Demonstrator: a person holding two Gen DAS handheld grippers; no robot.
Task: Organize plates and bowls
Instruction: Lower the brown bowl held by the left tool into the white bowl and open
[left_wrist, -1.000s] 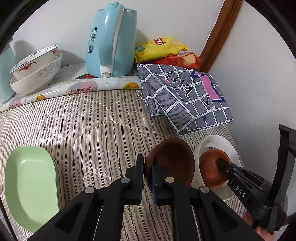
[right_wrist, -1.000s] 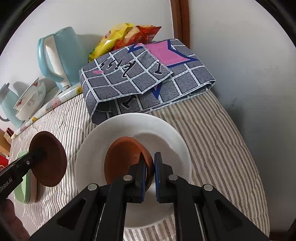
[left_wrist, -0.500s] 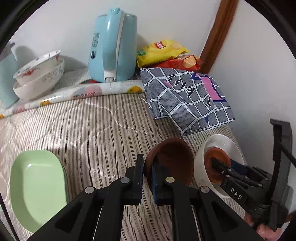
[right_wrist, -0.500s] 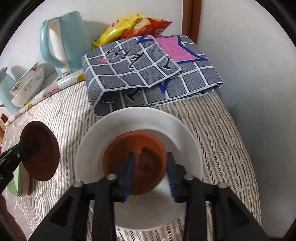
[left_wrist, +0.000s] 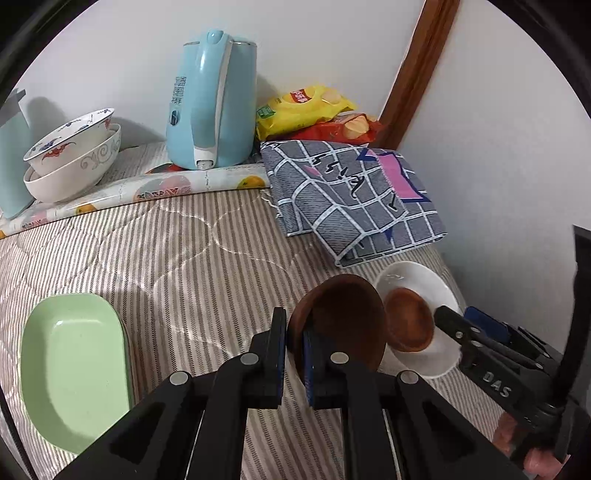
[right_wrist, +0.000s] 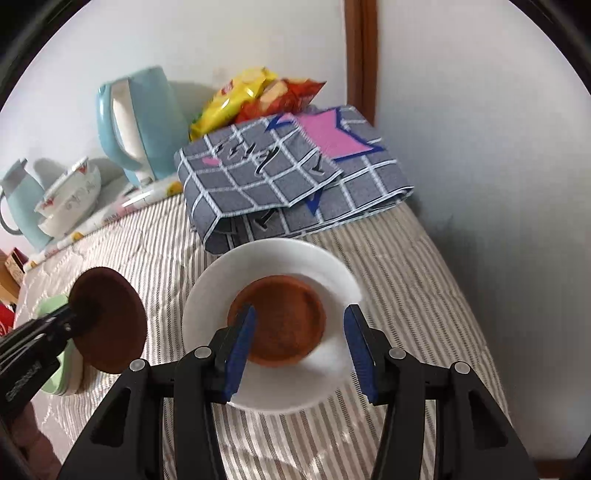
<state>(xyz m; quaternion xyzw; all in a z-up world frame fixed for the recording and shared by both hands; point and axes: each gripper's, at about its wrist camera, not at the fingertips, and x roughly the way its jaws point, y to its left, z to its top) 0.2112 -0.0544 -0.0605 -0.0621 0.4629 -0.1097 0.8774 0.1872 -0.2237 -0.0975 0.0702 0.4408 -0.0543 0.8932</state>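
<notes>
- A small brown wooden dish (right_wrist: 282, 323) lies in the middle of a white plate (right_wrist: 332, 266), which rests on the striped quilt (left_wrist: 166, 251) at about 5 o'clock in the left wrist view.
- The right gripper (right_wrist: 299, 345) hangs over that dish; its jaws have just been opening and now stand spread, one on either side of the dish, with no pad pressing on it.
- The left gripper (left_wrist: 293, 360) is pinched on the rim of a darker brown wooden dish (left_wrist: 343, 317), held tilted above the quilt just left of the white plate.
- A pale green tray (left_wrist: 70, 369) sits at 8 o'clock in the left wrist view.
- Two patterned bowls (left_wrist: 70, 162) are stacked at 10 o'clock, beside a light blue kettle (left_wrist: 210, 99) whose printed label is too small to read.
- A folded grey checked cloth (left_wrist: 351, 199) lies at 2 o'clock, with yellow and red snack bags (left_wrist: 306, 110) behind it; their logo may be a crisp brand, but it is blurred.
- "DAS" is printed on the right gripper's body.
</notes>
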